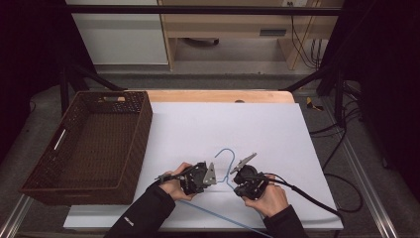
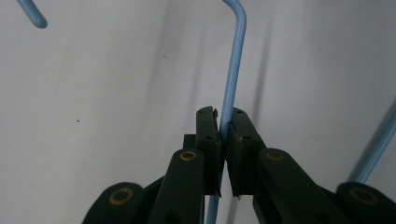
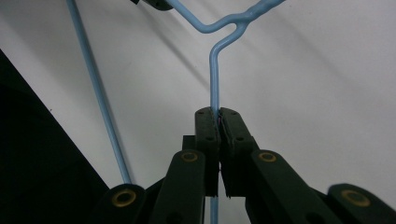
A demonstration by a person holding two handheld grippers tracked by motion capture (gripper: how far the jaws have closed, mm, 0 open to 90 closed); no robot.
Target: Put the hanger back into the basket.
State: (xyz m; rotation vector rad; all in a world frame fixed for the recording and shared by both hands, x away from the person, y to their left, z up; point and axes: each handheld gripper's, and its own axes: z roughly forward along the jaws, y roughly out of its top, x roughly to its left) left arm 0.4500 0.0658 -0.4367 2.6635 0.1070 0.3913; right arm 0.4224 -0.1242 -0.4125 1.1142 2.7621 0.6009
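Blue wire: hanger (image 1: 227, 163), thin and coated, lying on the white sheet (image 1: 277, 134) near the tabletop's near edge, about midway along it; hook end points toward the far edge, one long arm runs back toward the near edge.
Hanger, close: in the left gripper view the wire (image 2: 232, 79) rises straight out from between the fingers and curves off at the top; in the right gripper view the wire (image 3: 214, 79) rises from the fingers to the twisted neck, where it forks.
Left gripper (image 1: 210, 174): held in the person's left hand (image 1: 173, 186), just left of the hanger's neck; fingers (image 2: 208, 135) clenched on the wire.
Right gripper (image 1: 236, 174): held in the right hand (image 1: 270, 196), just right of the neck, close beside the left gripper; fingers (image 3: 233, 135) clenched on the wire.
Cable (image 1: 307, 198): black, trailing from the right gripper toward the near right corner.
Basket (image 1: 141, 144): dark brown wicker, rectangular, handle slots in its walls, standing along the tabletop's left edge, well apart from the hanger.
Tabletop (image 1: 218, 95): pale wood showing as a strip along the far edge, beyond the sheet.
Sleeves: dark, entering from the near edge.
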